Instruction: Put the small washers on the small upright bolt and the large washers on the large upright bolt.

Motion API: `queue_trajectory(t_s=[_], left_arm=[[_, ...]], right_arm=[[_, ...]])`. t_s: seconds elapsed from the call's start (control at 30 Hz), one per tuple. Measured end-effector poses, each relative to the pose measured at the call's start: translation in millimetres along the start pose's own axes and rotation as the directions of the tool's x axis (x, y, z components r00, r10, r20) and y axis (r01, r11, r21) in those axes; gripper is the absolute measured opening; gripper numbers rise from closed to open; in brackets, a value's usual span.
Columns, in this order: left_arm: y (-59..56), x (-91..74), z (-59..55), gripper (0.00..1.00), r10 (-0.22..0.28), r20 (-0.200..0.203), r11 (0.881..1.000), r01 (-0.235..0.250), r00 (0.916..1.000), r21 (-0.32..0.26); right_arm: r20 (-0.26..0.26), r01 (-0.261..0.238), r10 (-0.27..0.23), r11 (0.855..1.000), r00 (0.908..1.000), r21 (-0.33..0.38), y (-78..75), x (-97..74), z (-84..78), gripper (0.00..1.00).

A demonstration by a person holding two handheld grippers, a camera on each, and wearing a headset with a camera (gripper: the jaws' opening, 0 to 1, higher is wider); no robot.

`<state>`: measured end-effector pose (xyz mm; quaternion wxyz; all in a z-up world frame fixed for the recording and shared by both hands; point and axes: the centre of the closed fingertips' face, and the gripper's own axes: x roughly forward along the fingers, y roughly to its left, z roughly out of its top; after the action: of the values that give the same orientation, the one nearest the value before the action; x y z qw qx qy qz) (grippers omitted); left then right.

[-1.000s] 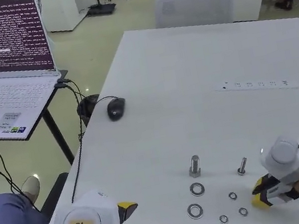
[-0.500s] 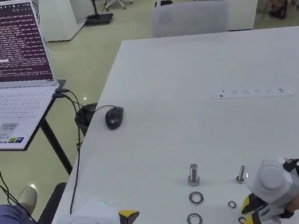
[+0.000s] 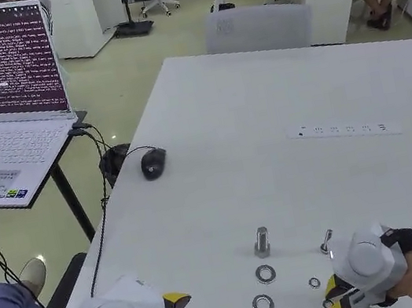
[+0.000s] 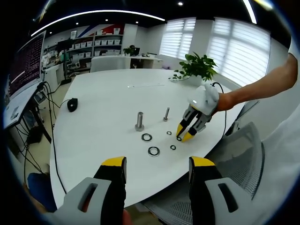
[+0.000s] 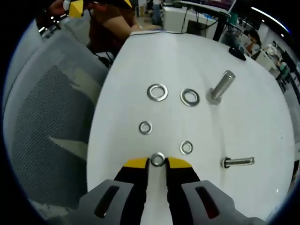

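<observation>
Yellow-tipped right tongs (image 5: 158, 163) pinch small washer (image 5: 158, 159), hidden in head view; left tongs (image 4: 157, 165) wide apart, empty.

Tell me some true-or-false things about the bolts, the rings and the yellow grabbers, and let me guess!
1. The large bolt and the small bolt have no washers on them. True.
2. The right hand-held gripper has a large washer between its jaws. False: it is a small washer, lying flat on the table.
3. The left hand-held gripper is open and holds nothing. True.
4. The two large washers are stacked one on the other. False: they lie flat side by side, apart, near the large bolt.
5. A computer mouse lies on the table. True.
</observation>
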<state>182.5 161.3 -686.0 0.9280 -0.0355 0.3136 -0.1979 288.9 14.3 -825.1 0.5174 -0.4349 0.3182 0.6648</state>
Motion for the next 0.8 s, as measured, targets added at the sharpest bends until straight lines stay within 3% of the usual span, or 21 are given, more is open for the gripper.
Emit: queue_trajectory(t_s=[0.23,0.53,0.8], left_arm=[[-1.6,-0.8,0.3,0.53,-0.001,0.001,1.000,0.001,1.0000,0.004],[4.1,-5.1,0.1,0.53,0.014,0.007,1.000,-0.014,0.9999,-0.002],[2.2,-2.8,-0.8,0.53,0.010,0.008,1.000,-0.010,0.9999,-0.006]], right_arm=[[-0.012,-0.007,0.007,1.000,0.9999,-0.001,-0.7,0.1,0.0,0.15],[-0.049,-0.039,0.036,0.996,0.9982,-0.078,0.9,0.0,-1.4,0.16],[-0.050,-0.026,0.022,0.997,0.9985,-0.070,1.2,-1.1,-1.6,0.14]])
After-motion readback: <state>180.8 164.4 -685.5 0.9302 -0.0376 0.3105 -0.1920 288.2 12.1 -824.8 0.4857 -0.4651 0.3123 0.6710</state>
